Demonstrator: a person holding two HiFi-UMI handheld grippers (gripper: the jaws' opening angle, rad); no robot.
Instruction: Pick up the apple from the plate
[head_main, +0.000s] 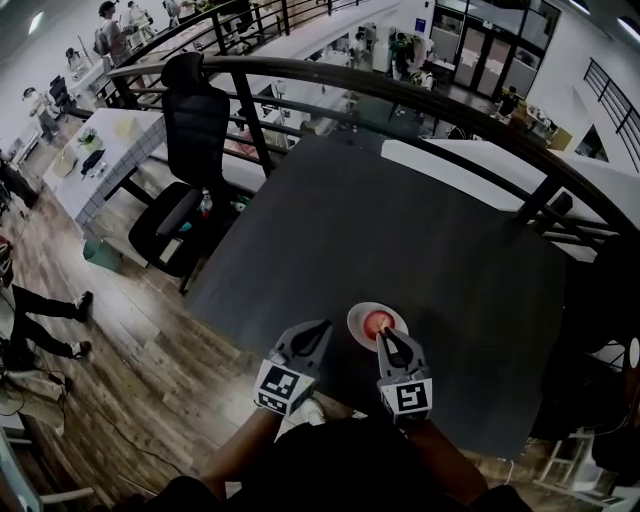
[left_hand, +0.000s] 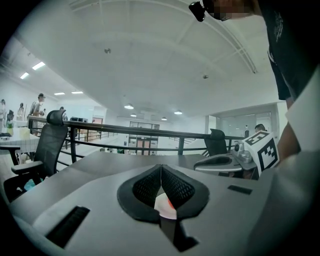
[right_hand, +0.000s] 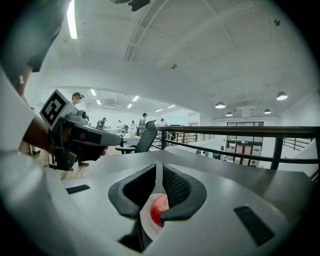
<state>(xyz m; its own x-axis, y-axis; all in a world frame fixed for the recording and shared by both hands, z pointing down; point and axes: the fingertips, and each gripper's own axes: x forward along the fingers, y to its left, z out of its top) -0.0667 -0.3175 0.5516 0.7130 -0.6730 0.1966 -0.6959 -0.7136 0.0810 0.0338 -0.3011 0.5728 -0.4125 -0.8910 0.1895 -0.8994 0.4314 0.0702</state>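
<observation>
A red apple (head_main: 378, 321) lies on a small white plate (head_main: 359, 331) near the front edge of the dark grey table (head_main: 400, 230). My right gripper (head_main: 389, 338) is shut and empty, its tips at the plate's near rim, just short of the apple. In the right gripper view the apple (right_hand: 159, 206) and plate (right_hand: 145, 220) show below the closed jaws of that gripper (right_hand: 160, 172). My left gripper (head_main: 321, 328) is also shut and empty, beside the plate's left edge. The left gripper view shows the plate (left_hand: 162, 206) and a sliver of the apple (left_hand: 171, 203) under that gripper (left_hand: 161, 176).
A black railing (head_main: 400, 90) curves round the far side of the table. A black office chair (head_main: 190, 150) stands to the left on the wooden floor. People are at desks far off on the left.
</observation>
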